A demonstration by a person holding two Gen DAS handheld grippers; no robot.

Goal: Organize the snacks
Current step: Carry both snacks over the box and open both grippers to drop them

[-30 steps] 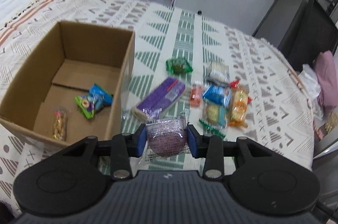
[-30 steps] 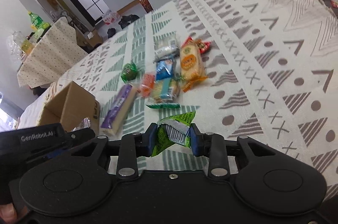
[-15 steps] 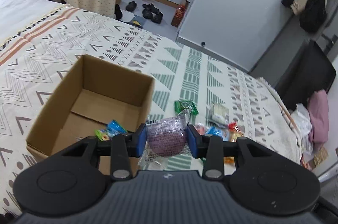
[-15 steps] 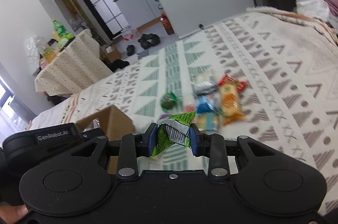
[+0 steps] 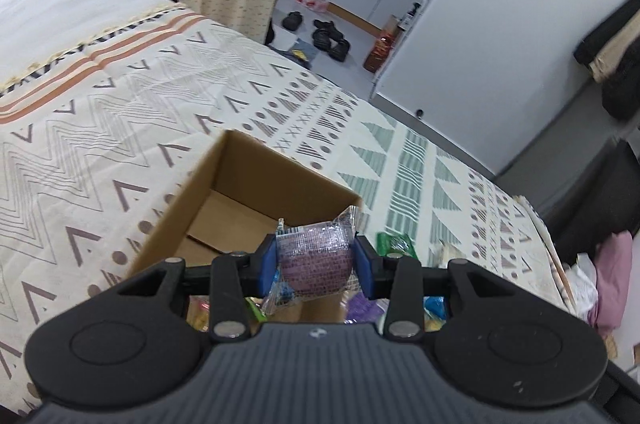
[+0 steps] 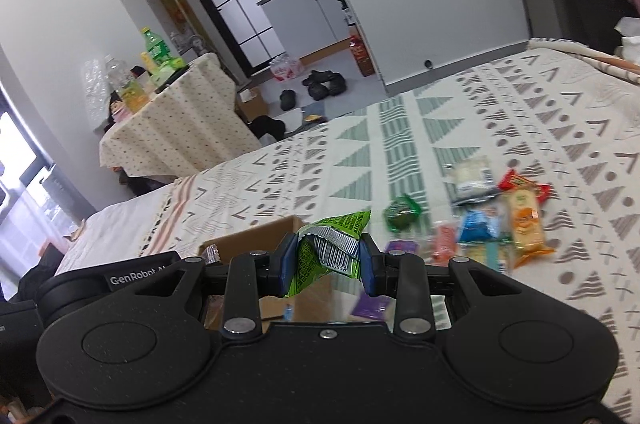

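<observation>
Snacks in both tools right now; left tool [image 5: 316, 264] is clamped on a round purple cake in clear crinkly wrapper [image 5: 314, 258], held over the open brown cardboard box [image 5: 240, 176] on the patterned bedspread [image 5: 100, 128]; right tool [image 6: 327, 258] pinches a crumpled green foil packet [image 6: 328, 248] beside that box [image 6: 256, 236]; loose snack pile [image 6: 488, 216] lies further right on the bed.
</observation>
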